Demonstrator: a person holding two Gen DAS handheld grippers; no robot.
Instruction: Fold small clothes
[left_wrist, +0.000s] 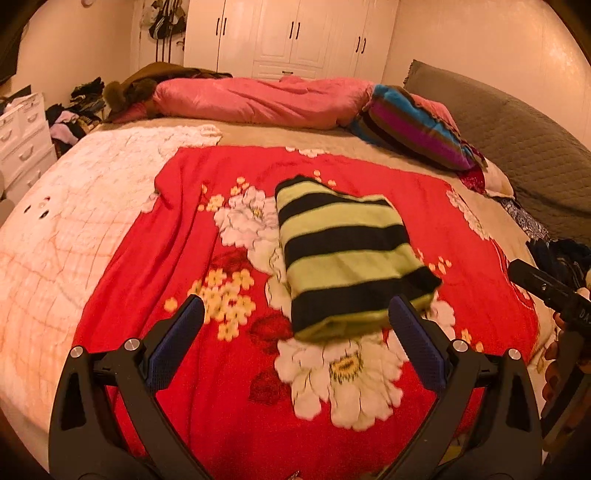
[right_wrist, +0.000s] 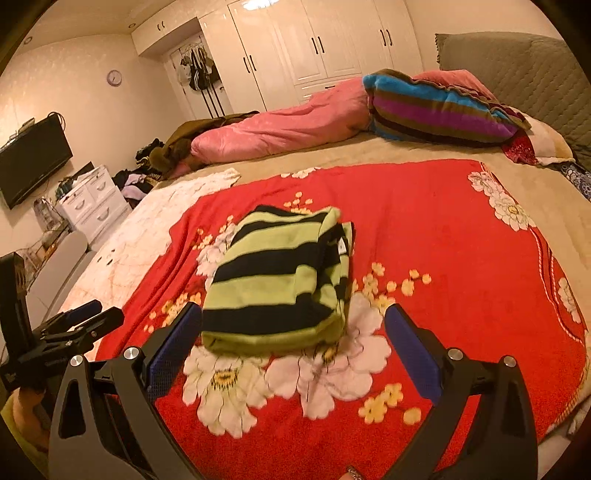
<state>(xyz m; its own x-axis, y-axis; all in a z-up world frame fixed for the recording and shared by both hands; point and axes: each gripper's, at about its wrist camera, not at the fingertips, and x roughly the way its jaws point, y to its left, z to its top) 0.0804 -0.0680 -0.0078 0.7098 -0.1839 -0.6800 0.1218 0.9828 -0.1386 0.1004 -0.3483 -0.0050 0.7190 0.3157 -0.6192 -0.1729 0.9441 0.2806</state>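
Sweater: green-and-black striped sweater (left_wrist: 343, 254), folded into a block, lies on the red flowered blanket (left_wrist: 229, 417) on the bed.
Left tongs (left_wrist: 295, 325): spread wide, empty, near sweater's near edge.
Right tongs (right_wrist: 293, 328): spread wide, empty, beside it.

Folded garment (left_wrist: 347, 254) lies on blanket (left_wrist: 229, 424) just ahead of my left gripper (left_wrist: 295, 317); quilt (left_wrist: 258, 99) far behind it.

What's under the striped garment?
The folded green-and-black striped garment lies on the red floral blanket, over white flower prints. Whatever lies directly beneath the fabric is covered. Both grippers are open and empty.
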